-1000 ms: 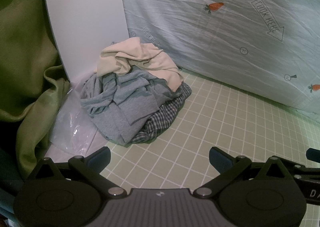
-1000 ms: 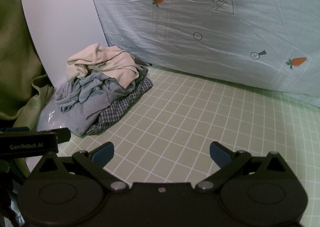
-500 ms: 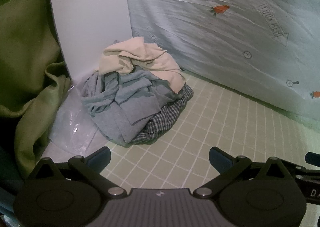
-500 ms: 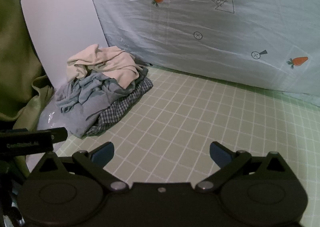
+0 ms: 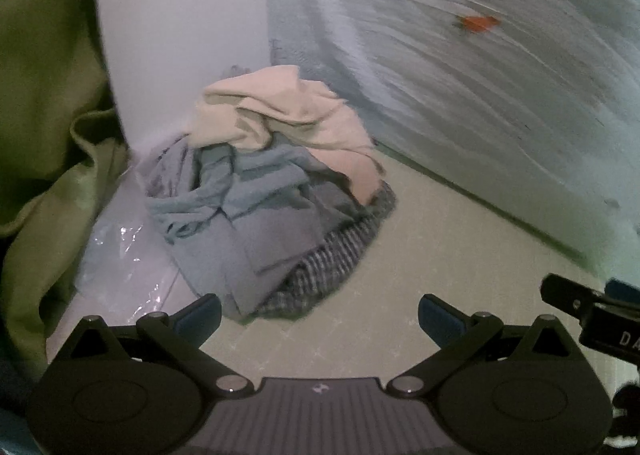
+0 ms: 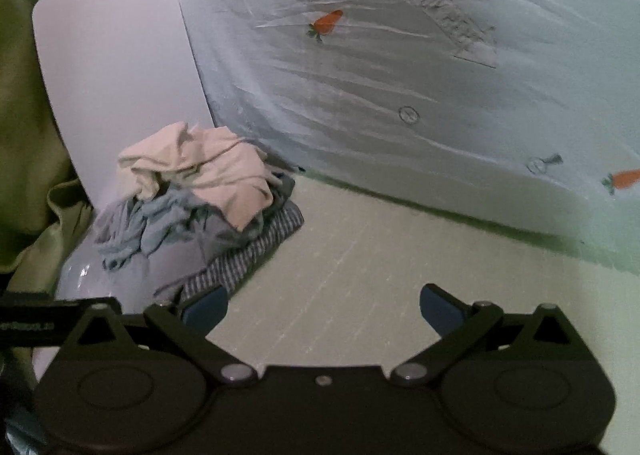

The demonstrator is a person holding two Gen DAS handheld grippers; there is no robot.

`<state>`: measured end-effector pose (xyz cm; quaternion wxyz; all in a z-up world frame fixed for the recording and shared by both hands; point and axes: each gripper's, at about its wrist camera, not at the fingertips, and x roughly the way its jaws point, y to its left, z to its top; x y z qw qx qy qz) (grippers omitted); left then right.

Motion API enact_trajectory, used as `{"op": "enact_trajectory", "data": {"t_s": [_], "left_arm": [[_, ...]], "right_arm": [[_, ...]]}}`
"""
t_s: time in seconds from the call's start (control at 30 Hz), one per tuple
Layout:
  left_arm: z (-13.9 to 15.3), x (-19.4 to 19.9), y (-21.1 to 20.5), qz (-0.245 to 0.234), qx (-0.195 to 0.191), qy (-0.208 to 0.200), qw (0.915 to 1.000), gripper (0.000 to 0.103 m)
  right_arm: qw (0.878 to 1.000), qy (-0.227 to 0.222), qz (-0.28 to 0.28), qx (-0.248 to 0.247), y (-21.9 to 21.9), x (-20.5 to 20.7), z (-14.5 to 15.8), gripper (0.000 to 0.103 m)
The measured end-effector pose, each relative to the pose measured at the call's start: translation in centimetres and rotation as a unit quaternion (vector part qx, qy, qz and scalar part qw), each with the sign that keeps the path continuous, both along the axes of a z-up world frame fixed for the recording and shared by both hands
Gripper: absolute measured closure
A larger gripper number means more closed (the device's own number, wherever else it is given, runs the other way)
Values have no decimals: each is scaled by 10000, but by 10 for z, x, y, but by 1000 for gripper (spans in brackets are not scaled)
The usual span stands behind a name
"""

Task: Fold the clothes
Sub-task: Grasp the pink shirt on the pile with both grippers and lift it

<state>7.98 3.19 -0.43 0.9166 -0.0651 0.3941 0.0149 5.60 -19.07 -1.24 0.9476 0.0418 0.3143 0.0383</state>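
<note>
Clothes pile sits at your 11 o'clock on the gridded mat, against the white panel; your left gripper and right gripper both spread wide, holding nothing.

Motion blur smears the mat grid ahead of both grippers. Checked garment mostly buried under the pile; sheet lettering unreadable.
</note>
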Motion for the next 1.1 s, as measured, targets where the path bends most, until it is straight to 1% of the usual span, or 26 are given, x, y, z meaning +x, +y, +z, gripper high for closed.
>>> {"op": "enact_trajectory", "data": {"t_s": [0.1, 0.17, 0.2, 0.33, 0.37, 0.4, 0.43, 0.47, 0.53, 0.57, 0.63, 0.7, 0.73, 0.8, 0.83, 0.9, 0.97, 1.0, 1.03, 1.07, 1.1], "left_arm": [[-3, 29, 16, 229, -101, -33, 9997, 0], [-5, 52, 27, 356, -70, -6, 9993, 0], [-7, 63, 33, 414, -65, 14, 9991, 0], [-13, 110, 59, 637, -248, 66, 9976, 2], [-15, 121, 65, 693, -294, 79, 9971, 5], [-16, 133, 72, 749, -340, 92, 9966, 13], [-18, 145, 78, 785, -393, 99, 9961, 16], [-20, 157, 85, 762, -459, 94, 9960, 22], [-24, 177, 92, 677, -518, 86, 9963, 26], [-27, 186, 95, 655, -541, 64, 9964, 30], [-31, 202, 100, 659, -607, 26, 9960, 36], [-37, 215, 104, 647, -696, 32, 9955, 50], [-39, 219, 104, 635, -701, 42, 9955, 54], [-43, 225, 103, 614, -659, 63, 9959, 67], [-45, 226, 103, 602, -639, 47, 9961, 70], [-46, 224, 103, 562, -637, -9, 9964, 79], [-46, 221, 103, 489, -540, -54, 9973, 82], [-45, 219, 102, 447, -478, -91, 9978, 83], [-44, 217, 101, 414, -424, -124, 9982, 83], [-42, 214, 101, 411, -393, -146, 9983, 84], [-41, 211, 100, 404, -368, -172, 9984, 84]], "right_arm": [[10000, 7, 52, 47, 5, 32, -4, 0], [9999, 36, 104, 65, 11, 54, -9, 0], [9999, 67, 97, 73, 14, 66, -13, 0], [9995, 216, 88, 235, 25, 118, -32, 1], [9992, 268, 96, 297, 29, 132, -37, 3], [9987, 322, 127, 374, 32, 145, -42, 9], [9981, 385, 168, 454, 36, 158, -47, 14], [9974, 445, 210, 530, 40, 172, -53, 17], [9966, 511, 298, 576, 50, 201, -62, 24], [9963, 540, 336, 572, 54, 215, -67, 25], [9952, 645, 371, 641, 61, 240, -76, 33], [9927, 772, 381, 839, 64, 262, -86, 37], [9911, 833, 380, 966, 64, 270, -92, 37], [9863, 956, 360, 1295, 65, 286, -103, 36], [9848, 955, 323, 1414, 64, 290, -106, 31], [9818, 1018, 277, 1581, 60, 299, -112, 28], [9771, 1021, 398, 1822, 55, 304, -116, 38], [9730, 1006, 564, 2000, 53, 306, -116, 62], [9718, 948, 670, 2052, 53, 304, -114, 82], [9717, 879, 770, 2054, 53, 301, -112, 87], [9775, 756, 831, 1784, 59, 295, -106, 94]]}}
